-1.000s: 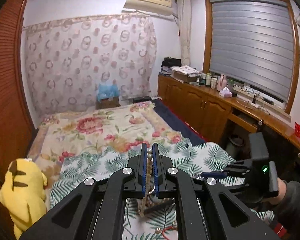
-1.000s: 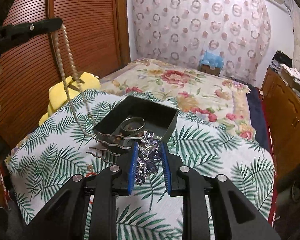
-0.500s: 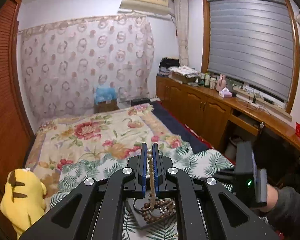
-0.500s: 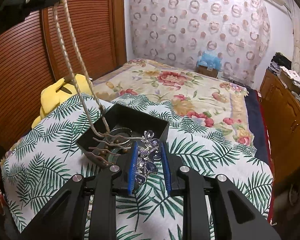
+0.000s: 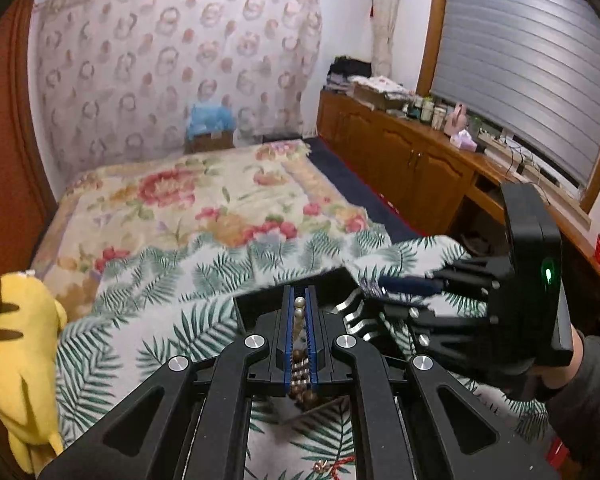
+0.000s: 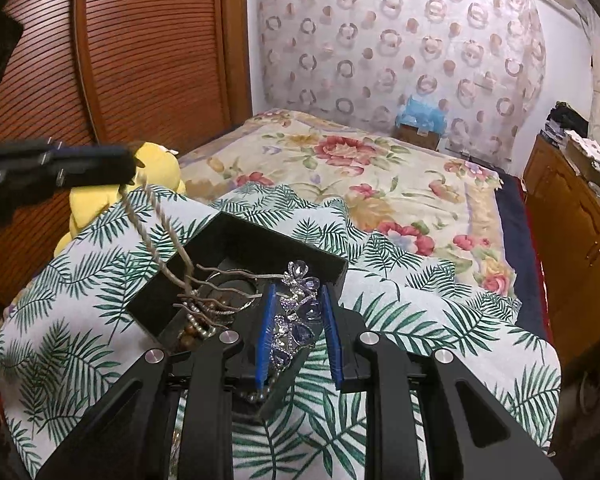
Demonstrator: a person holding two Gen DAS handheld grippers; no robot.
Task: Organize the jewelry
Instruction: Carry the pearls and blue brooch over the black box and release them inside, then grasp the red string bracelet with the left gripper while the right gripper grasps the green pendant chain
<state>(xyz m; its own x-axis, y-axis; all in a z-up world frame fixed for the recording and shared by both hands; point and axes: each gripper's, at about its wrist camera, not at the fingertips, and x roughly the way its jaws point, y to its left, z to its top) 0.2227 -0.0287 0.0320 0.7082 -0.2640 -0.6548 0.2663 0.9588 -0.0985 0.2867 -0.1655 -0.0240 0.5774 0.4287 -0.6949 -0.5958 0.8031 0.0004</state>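
Observation:
My left gripper [image 5: 299, 302] is shut on a pearl necklace [image 5: 299, 312], which hangs from the jaws into an open black box [image 6: 236, 236] on a palm-leaf cloth. In the right wrist view the left gripper [image 6: 128, 168] shows at the left, and the necklace [image 6: 156, 232] droops from it into the box. My right gripper [image 6: 296, 308] is shut on a silver hair comb with purple stones [image 6: 298, 308], held over the box's near edge; its prongs reach over a bangle and brown beads [image 6: 188, 338] inside. The right gripper also shows in the left wrist view [image 5: 384, 286].
The palm-leaf cloth [image 6: 440, 320] lies over a bed with a floral cover [image 6: 360, 168]. A yellow plush toy [image 5: 16, 344] sits at the bed's left edge. A small red-corded trinket [image 5: 328, 466] lies on the cloth close to me. Wooden cabinets [image 5: 412, 164] run along the right.
My left gripper has dropped lower, so more of the necklace now lies in the box. My right gripper has moved forward with the comb, over the box.

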